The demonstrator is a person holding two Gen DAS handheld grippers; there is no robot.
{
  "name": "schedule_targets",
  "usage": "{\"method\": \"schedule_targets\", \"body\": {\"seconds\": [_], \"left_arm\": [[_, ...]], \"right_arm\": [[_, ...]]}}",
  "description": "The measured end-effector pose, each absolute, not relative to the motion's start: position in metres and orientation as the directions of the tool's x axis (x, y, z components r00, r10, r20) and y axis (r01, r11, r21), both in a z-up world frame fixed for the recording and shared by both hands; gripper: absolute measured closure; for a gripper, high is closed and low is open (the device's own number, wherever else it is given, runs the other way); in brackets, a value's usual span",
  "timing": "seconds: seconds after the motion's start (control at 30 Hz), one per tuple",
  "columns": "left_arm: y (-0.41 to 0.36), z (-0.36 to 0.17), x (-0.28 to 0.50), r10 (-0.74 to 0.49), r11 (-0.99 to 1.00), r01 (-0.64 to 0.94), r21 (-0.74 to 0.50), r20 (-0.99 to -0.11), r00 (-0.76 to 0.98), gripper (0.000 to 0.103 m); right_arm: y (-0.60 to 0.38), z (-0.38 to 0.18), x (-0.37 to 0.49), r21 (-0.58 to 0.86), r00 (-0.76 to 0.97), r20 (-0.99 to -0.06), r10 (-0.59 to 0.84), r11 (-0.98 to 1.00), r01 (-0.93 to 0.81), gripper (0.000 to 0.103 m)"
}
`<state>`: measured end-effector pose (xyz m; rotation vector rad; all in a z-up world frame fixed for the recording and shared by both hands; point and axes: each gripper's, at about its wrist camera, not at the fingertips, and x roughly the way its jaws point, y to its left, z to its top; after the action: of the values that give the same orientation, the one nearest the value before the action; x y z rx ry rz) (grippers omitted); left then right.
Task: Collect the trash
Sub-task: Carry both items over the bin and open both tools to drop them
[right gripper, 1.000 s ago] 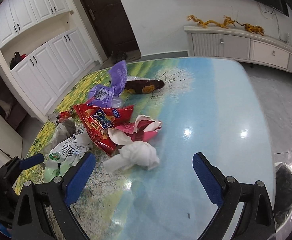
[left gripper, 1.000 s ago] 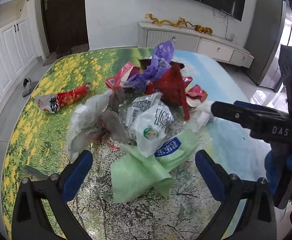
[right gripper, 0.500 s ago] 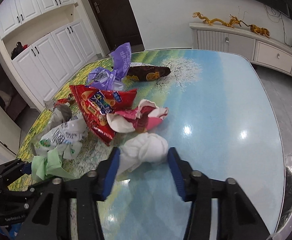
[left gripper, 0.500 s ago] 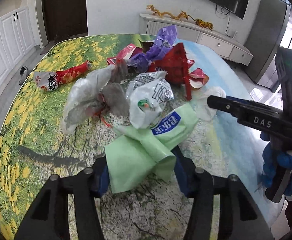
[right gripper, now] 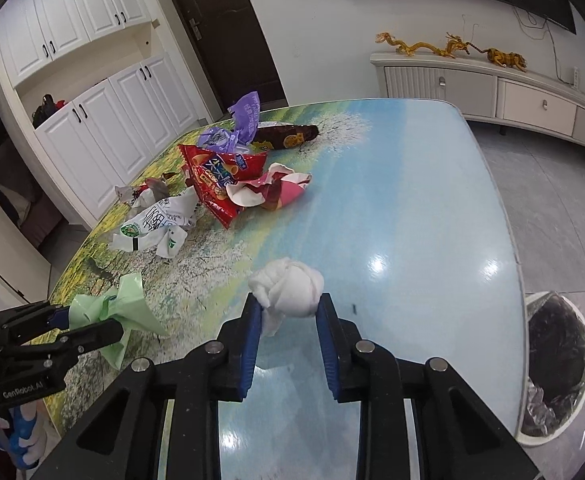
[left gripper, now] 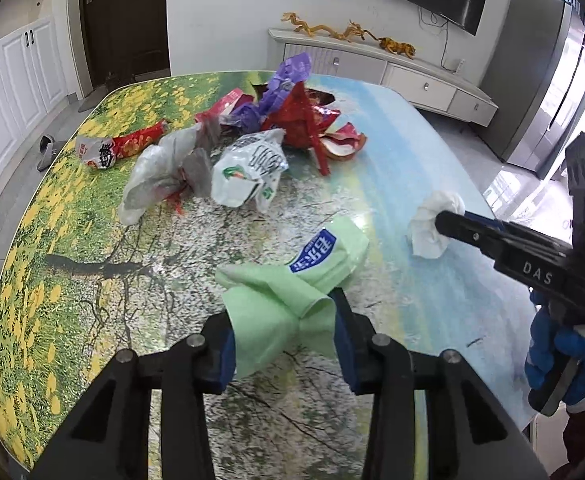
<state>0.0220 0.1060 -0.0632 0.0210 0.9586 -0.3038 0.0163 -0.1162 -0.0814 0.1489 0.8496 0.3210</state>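
Observation:
My left gripper [left gripper: 284,328] is shut on a light green plastic wrapper [left gripper: 292,284] with a blue label and holds it above the table. It also shows in the right wrist view [right gripper: 108,312]. My right gripper [right gripper: 288,312] is shut on a crumpled white tissue [right gripper: 288,292], lifted off the table; the tissue also shows in the left wrist view [left gripper: 432,224]. More trash lies in a pile: a white printed bag [left gripper: 248,168], a grey plastic bag [left gripper: 164,172], a red snack bag [right gripper: 212,176], a purple wrapper [right gripper: 244,120].
The table [right gripper: 412,208] has a glossy landscape print. A bin with a black liner [right gripper: 552,360] stands on the floor at its right edge. A red-and-white wrapper [left gripper: 116,148] lies apart at the left. A white sideboard [right gripper: 492,96] stands by the far wall.
Both grippers closed from wide open, the left on the green wrapper and the right on the tissue. Both have since lifted their pieces and drawn back from the pile.

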Motion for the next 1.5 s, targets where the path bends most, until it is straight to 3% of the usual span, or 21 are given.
{"method": "schedule_targets", "body": {"seconds": [0.33, 0.5, 0.8, 1.1, 1.17, 1.27, 1.43, 1.5], "left_arm": [[0.046, -0.038, 0.033, -0.305, 0.926, 0.358, -0.116, -0.790, 0.532, 0.068], [-0.015, -0.026, 0.049, -0.372, 0.879, 0.459, -0.129, -0.786, 0.493, 0.068], [-0.159, -0.032, 0.078, -0.455, 0.764, 0.634, -0.122, -0.799, 0.394, 0.068], [-0.258, -0.070, 0.101, -0.480, 0.702, 0.688, -0.183, -0.836, 0.267, 0.065], [-0.275, -0.078, 0.103, -0.489, 0.687, 0.695, -0.212, -0.842, 0.227, 0.064], [-0.295, -0.090, 0.105, -0.507, 0.667, 0.695, -0.270, -0.848, 0.157, 0.057], [-0.312, -0.102, 0.106, -0.506, 0.660, 0.686, -0.306, -0.856, 0.104, 0.041], [-0.310, -0.104, 0.109, -0.506, 0.662, 0.682, -0.311, -0.856, 0.101, 0.041]], "right_arm": [[-0.189, -0.062, -0.009, 0.295, 0.704, -0.654, 0.277, 0.950, -0.100, 0.077], [-0.254, -0.060, -0.021, 0.307, 0.755, -0.632, 0.175, 0.951, 0.036, 0.077], [-0.367, -0.104, -0.033, 0.299, 0.693, -0.720, -0.031, 0.888, 0.350, 0.077], [-0.424, -0.142, -0.029, 0.279, 0.620, -0.780, -0.091, 0.835, 0.474, 0.074], [-0.431, -0.148, -0.028, 0.274, 0.604, -0.791, -0.097, 0.827, 0.491, 0.071], [-0.441, -0.157, -0.031, 0.265, 0.584, -0.804, -0.112, 0.812, 0.520, 0.050], [-0.455, -0.160, -0.043, 0.261, 0.566, -0.813, -0.137, 0.784, 0.564, 0.043], [-0.458, -0.160, -0.048, 0.260, 0.565, -0.813, -0.145, 0.777, 0.573, 0.043]]}}
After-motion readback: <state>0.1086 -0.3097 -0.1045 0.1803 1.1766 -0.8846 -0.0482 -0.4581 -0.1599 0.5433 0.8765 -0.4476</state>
